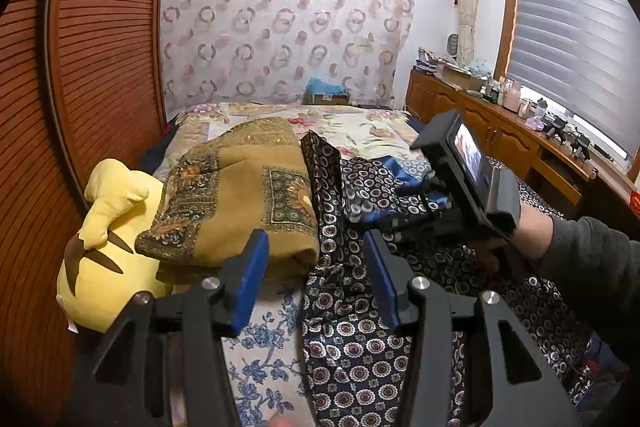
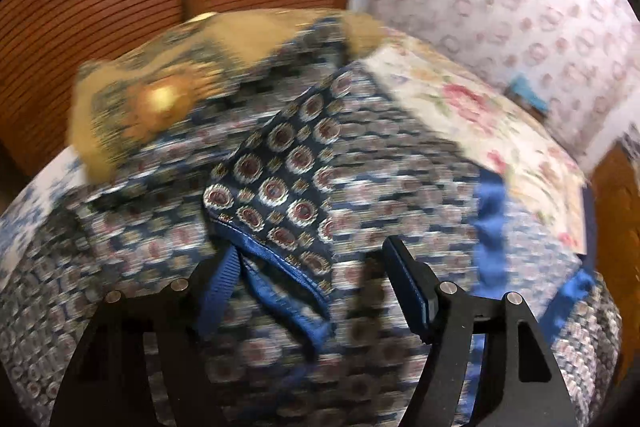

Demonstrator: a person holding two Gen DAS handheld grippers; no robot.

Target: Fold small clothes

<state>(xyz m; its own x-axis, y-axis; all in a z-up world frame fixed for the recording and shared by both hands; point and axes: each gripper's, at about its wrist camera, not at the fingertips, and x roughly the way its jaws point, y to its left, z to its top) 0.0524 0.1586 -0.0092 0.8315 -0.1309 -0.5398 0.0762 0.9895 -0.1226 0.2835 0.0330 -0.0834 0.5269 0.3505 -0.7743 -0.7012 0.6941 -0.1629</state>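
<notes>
Grip first — with navy patterned cloth (image 2: 280, 187) spread on bed (image 1: 264, 339) beside folded brown scarf (image 1: 240, 195), right gripper (image 2: 312, 287) jaws apart around blue hem, left gripper (image 1: 316, 279) open above cloth — pinch hem squarely before lifting.

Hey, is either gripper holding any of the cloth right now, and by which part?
The right gripper has the blue-trimmed edge of the navy patterned cloth between its jaws, but a firm pinch cannot be told. The left gripper holds nothing.
</notes>
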